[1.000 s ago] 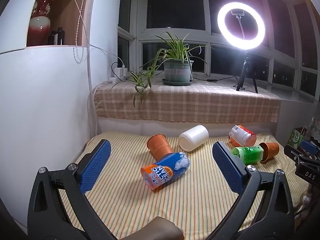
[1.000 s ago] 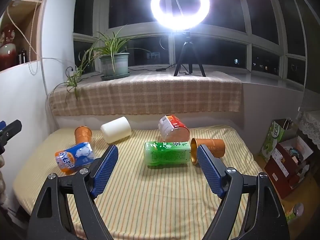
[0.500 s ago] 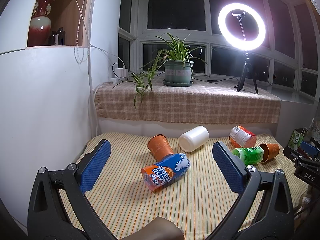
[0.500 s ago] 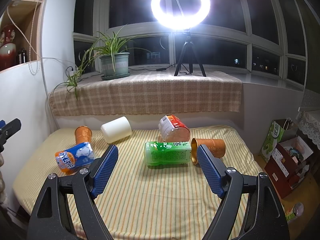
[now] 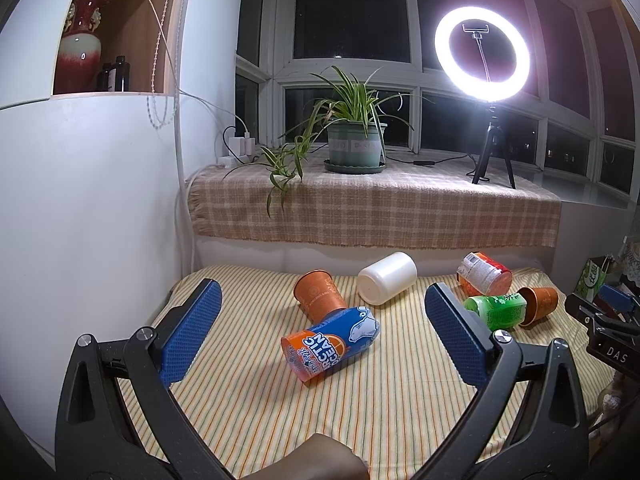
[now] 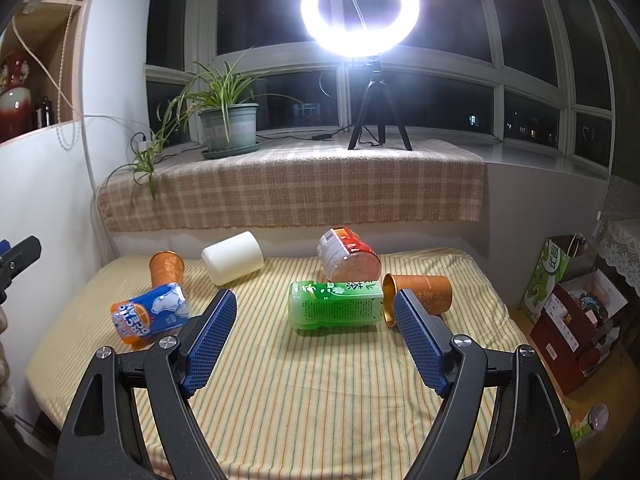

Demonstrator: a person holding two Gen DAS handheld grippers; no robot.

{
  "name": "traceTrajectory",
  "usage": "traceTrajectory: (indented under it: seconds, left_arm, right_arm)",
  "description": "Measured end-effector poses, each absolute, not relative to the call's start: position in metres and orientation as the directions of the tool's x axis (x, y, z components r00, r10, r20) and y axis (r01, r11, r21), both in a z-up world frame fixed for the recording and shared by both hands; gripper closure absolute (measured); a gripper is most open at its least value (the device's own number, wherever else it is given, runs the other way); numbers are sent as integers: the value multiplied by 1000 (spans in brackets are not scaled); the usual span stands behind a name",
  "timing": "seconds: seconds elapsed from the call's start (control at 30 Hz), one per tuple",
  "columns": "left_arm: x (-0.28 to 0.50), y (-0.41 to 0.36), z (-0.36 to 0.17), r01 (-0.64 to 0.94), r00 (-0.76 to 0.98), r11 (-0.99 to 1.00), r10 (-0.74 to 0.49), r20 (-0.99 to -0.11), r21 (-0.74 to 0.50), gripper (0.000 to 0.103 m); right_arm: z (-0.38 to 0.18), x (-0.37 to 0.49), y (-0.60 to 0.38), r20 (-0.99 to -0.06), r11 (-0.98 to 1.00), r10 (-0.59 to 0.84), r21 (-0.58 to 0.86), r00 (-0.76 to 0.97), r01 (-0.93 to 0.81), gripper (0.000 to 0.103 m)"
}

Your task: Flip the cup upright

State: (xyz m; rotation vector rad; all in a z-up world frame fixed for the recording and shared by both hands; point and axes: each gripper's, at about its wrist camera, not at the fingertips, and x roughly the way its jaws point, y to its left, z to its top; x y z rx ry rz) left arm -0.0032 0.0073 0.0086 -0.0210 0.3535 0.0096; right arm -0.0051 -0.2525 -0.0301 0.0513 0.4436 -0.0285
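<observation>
Several cups lie on their sides on a striped table (image 5: pixel 360 408). A blue and orange cup (image 5: pixel 331 344) (image 6: pixel 149 315) lies nearest my left gripper (image 5: pixel 322 334), which is open and empty above the table's near left. Behind it lie an orange cup (image 5: pixel 319 294) (image 6: pixel 167 267) and a white cup (image 5: pixel 387 283) (image 6: pixel 233 257). A green cup (image 6: pixel 335 304) (image 5: pixel 496 311) lies just ahead of my open, empty right gripper (image 6: pixel 314 338), with a red and white cup (image 6: pixel 349 254) (image 5: pixel 484 273) and a second orange cup (image 6: pixel 418 292) (image 5: pixel 540 304) close by.
A checked cloth covers the sill (image 6: pixel 288 184) behind the table, with a potted plant (image 5: pixel 354 136) and a ring light on a tripod (image 6: pixel 360 12). A white wall (image 5: pixel 80 220) bounds the left. Boxes and bags (image 6: pixel 576 312) stand on the floor at right.
</observation>
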Motion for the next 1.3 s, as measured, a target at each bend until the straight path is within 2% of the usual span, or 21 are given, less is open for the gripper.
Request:
traceTrajectory:
  seconds: [1.3]
  left_arm:
    - [-2, 7, 6, -16, 937, 1000, 8, -348, -19, 0]
  right_arm:
    - [-37, 0, -247, -446, 999, -9, 44, 895, 32, 22]
